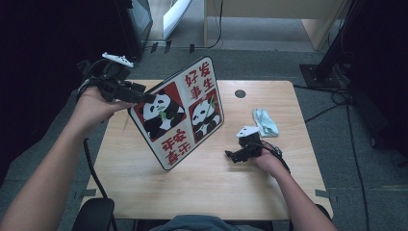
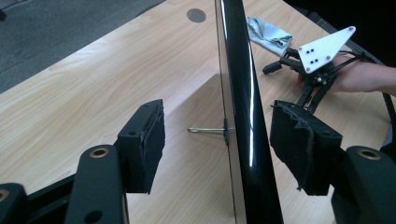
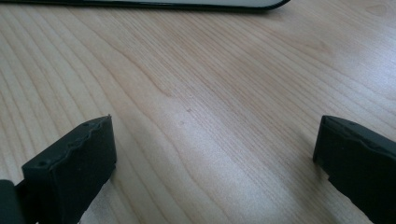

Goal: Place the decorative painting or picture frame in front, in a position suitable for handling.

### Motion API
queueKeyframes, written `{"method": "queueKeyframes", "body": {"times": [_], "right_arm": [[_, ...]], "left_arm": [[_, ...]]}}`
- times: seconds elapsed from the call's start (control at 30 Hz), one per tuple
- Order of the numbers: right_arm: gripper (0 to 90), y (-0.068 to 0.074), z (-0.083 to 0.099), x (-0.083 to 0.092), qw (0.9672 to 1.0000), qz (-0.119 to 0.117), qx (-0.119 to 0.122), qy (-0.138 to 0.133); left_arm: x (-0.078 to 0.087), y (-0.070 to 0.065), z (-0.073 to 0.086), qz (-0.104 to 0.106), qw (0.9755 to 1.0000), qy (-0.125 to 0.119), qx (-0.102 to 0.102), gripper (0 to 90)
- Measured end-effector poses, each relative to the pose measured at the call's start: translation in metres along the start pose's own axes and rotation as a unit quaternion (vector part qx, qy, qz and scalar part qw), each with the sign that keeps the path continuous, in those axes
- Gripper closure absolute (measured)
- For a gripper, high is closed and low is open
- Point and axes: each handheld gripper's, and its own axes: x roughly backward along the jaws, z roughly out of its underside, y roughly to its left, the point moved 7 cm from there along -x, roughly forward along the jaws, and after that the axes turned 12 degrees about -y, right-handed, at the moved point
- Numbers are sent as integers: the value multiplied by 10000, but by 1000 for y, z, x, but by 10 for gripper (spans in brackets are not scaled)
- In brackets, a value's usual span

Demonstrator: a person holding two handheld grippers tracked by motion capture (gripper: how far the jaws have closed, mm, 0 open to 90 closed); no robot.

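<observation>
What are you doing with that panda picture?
A person works at a wooden table with a gripper in each hand. The panda picture stands tilted on the table. The left gripper has its open jaws on either side of the picture's edge, not squeezing. The right gripper rests open on the table, near a cloth.

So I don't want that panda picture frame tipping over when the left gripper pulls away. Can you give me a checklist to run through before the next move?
1. Left gripper jaws clear of the picture frame: ok. The frame's edge sits between the pads, with a gap on each side.
2. Frame standing on the table: ok. It leans back with its bottom edge on the wood.
3. Rear prop holding it up: cannot tell. A thin wire stand sticks out behind, but its foot isn't visible.
4. Right gripper free: ok. Jaws open, nothing between them, resting beside the frame.
5. Cloth out of the way: ok. It lies apart from the frame.
</observation>
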Motion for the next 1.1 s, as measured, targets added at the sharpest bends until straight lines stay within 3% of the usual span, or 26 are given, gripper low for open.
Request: {"method": "queueKeyframes", "body": {"times": [0.27, 0.4, 0.67, 0.83, 1.1], "right_arm": [[0, -2, -2, -2, 10000, 9, -13, 5], [0, -2, -2, -2, 10000, 14, -17, 15], [0, -1, -1, -2, 9998, 179, -123, 7], [0, -1, -1, -2, 9997, 202, -133, 6], [0, -1, -2, -2, 9997, 186, -125, 6]], "left_arm": [[8, -4, 20, -61, 9998, -166, -12, 355], [7, -4, 32, -111, 9999, -130, 9, 344], [11, -7, 55, -97, 9995, -278, 111, 345], [8, -9, 69, -58, 9992, -361, 149, 345], [1, -15, 93, -93, 9994, -342, 41, 344]]}}
